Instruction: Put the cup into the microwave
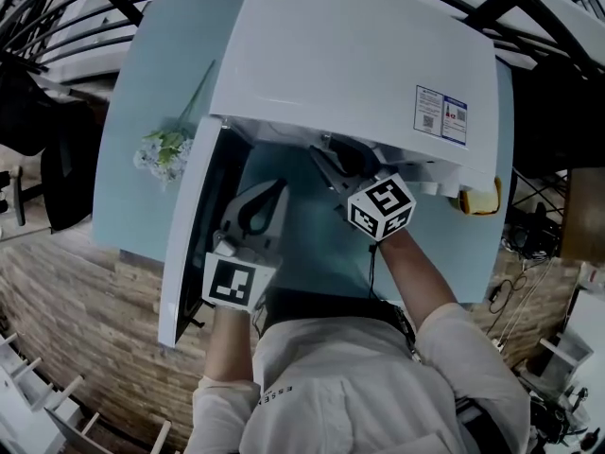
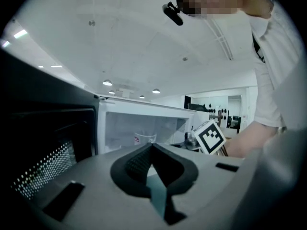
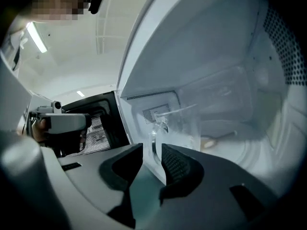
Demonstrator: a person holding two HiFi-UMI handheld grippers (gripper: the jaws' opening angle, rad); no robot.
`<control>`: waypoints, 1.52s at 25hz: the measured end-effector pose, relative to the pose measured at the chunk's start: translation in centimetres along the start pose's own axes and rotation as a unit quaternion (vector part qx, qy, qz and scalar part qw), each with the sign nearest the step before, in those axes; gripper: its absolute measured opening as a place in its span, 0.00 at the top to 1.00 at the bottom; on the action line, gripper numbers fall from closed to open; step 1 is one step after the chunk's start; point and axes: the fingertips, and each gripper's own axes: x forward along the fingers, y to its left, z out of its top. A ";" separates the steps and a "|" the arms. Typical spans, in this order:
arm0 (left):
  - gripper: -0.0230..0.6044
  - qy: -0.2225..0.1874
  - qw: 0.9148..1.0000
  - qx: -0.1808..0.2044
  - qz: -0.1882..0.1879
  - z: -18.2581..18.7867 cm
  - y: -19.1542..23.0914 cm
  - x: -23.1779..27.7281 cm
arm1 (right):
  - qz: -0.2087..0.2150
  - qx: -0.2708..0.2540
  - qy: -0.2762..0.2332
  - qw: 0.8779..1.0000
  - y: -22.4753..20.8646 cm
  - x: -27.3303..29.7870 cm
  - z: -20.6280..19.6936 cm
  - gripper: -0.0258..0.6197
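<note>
Sitting inside the microwave (image 3: 216, 47) cavity, the clear cup (image 3: 192, 123) stands upright on its floor, just past the doorway. Your right gripper (image 3: 152, 152) reaches into that opening with its 2 jaws spread apart; the cup's handle (image 3: 158, 145) stands in the gap between them, close to 1 pad, with nothing clamped on it. I judge the placing step is at its end: the cup is in and let go. Your left gripper (image 2: 152, 150) waits outside the microwave, beside the swung-open door (image 1: 194, 225), its jaws together on nothing. Next, I think you should draw the right gripper straight back out of the cavity without nudging the handle, so the cup does not tip or slide.
</note>
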 end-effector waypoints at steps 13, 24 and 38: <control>0.96 -0.016 0.999 0.035 -0.021 4.8 -2.7 -3.3 | -0.068 -0.006 -0.056 0.996 5.0 -9.0 6.1 0.83; 0.96 -0.049 0.995 0.063 -0.057 9.5 -5.4 -8.9 | -0.093 -0.031 -0.112 0.989 12.3 -15.8 12.1 0.93; 0.96 -0.084 0.988 0.099 -0.081 13.3 -7.0 -12.9 | -0.123 -0.079 -0.159 0.976 16.8 -20.0 15.4 0.94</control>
